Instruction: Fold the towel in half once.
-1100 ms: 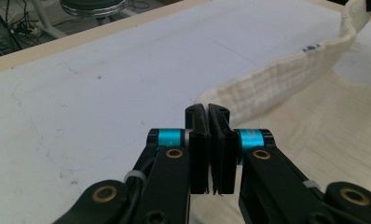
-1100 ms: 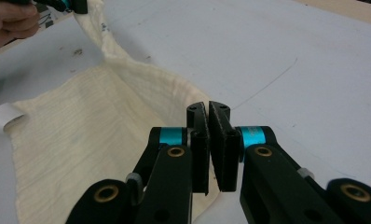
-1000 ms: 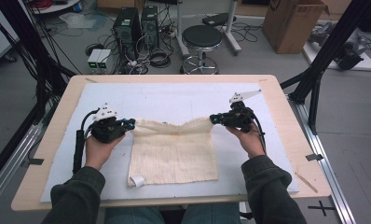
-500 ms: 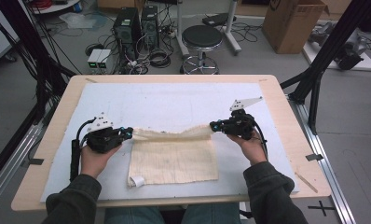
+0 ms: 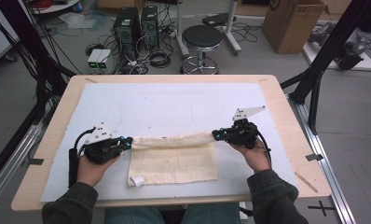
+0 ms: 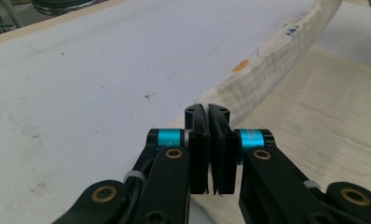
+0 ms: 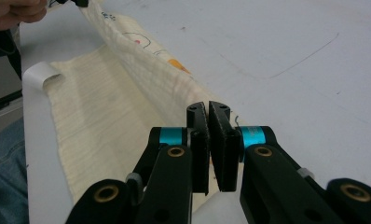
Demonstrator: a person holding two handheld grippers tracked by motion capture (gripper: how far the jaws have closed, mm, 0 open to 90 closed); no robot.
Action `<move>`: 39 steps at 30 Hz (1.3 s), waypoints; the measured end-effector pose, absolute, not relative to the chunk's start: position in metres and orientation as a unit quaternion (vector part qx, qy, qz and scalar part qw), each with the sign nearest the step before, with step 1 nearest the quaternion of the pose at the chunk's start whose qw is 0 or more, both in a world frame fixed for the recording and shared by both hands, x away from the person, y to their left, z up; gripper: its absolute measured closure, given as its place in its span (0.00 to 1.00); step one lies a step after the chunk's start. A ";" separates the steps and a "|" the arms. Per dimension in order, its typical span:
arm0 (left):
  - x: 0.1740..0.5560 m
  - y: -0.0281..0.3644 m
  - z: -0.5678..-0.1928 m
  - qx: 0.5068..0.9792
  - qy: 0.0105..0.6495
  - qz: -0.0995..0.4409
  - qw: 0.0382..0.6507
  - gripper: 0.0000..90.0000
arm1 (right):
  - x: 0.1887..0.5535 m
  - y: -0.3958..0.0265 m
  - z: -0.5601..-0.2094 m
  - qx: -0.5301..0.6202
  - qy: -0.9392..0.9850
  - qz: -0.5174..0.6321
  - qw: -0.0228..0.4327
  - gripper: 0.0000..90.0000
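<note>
Soft, light and limp, the cream ribbed cloth (image 5: 174, 158) sags between the left gripper (image 5: 127, 142) and right gripper (image 5: 217, 135), each clamped on a far corner, the sensible hold.

A black stool (image 5: 202, 37) stands beyond the desk's (image 5: 286, 116) far edge; computer towers (image 5: 137, 23) left; cardboard box (image 5: 291, 23) right.
</note>
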State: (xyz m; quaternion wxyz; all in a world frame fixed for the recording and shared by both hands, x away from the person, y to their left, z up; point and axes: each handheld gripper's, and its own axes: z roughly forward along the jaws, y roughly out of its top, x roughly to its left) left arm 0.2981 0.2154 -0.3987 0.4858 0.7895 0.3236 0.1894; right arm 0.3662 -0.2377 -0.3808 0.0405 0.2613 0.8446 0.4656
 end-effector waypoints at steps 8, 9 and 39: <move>0.282 0.216 -0.405 0.793 0.316 0.180 0.488 0.96 | 0.353 -0.239 -0.384 0.254 0.847 0.465 0.040 0.96; 0.281 0.216 -0.406 0.795 0.314 0.179 0.487 0.96 | 0.352 -0.240 -0.385 0.254 0.848 0.464 0.040 0.97; 0.250 0.216 -0.413 0.812 0.275 0.134 0.497 0.77 | 0.320 -0.246 -0.401 0.234 0.853 0.466 0.006 0.82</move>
